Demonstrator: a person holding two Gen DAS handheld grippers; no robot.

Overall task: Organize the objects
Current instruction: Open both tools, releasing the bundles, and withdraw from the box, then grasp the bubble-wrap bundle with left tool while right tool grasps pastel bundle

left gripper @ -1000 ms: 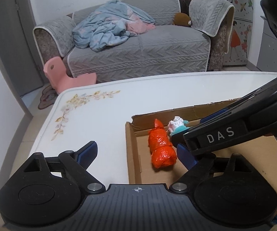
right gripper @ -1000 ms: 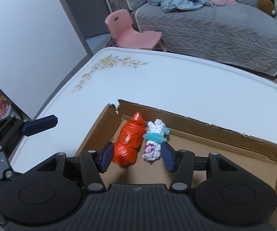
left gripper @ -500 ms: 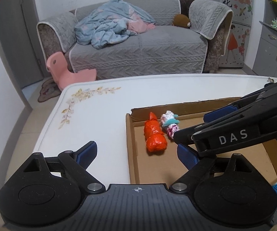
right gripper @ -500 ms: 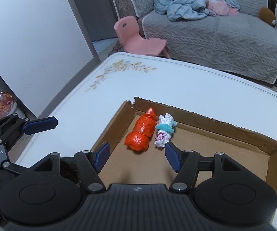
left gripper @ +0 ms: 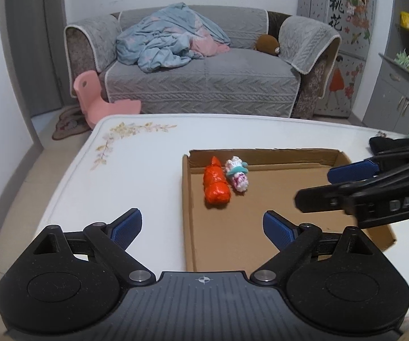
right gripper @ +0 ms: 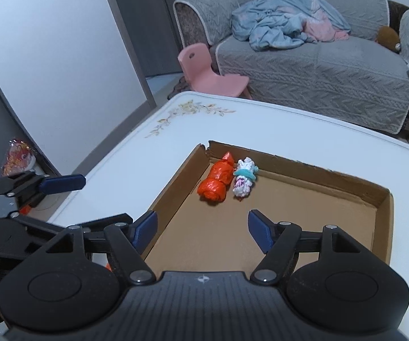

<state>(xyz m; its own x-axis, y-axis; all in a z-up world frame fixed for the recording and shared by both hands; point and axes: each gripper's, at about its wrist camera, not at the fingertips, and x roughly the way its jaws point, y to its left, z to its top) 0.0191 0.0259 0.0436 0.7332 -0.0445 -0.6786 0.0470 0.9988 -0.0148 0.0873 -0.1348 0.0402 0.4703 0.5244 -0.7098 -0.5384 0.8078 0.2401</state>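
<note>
The tray [right gripper: 386, 199] is matt brown cardboard with torn edges. The red bundle [right gripper: 214, 182] looks like glossy crinkled plastic – the white bundle [right gripper: 242, 184] too. The table [right gripper: 289, 130] is smooth, slightly shiny.

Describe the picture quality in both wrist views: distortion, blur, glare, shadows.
Left wrist view: strong fisheye bend, the door frame curves; the right hand-held gripper is slightly blurred; the red bundle shows small glints. Right wrist view: the same bending, dark corners; soft, even light, faint shadows inside the cardboard tray.

orange bundle [left gripper: 216, 183], brown tray [left gripper: 289, 213], white floral-printed table [left gripper: 136, 170]
</note>
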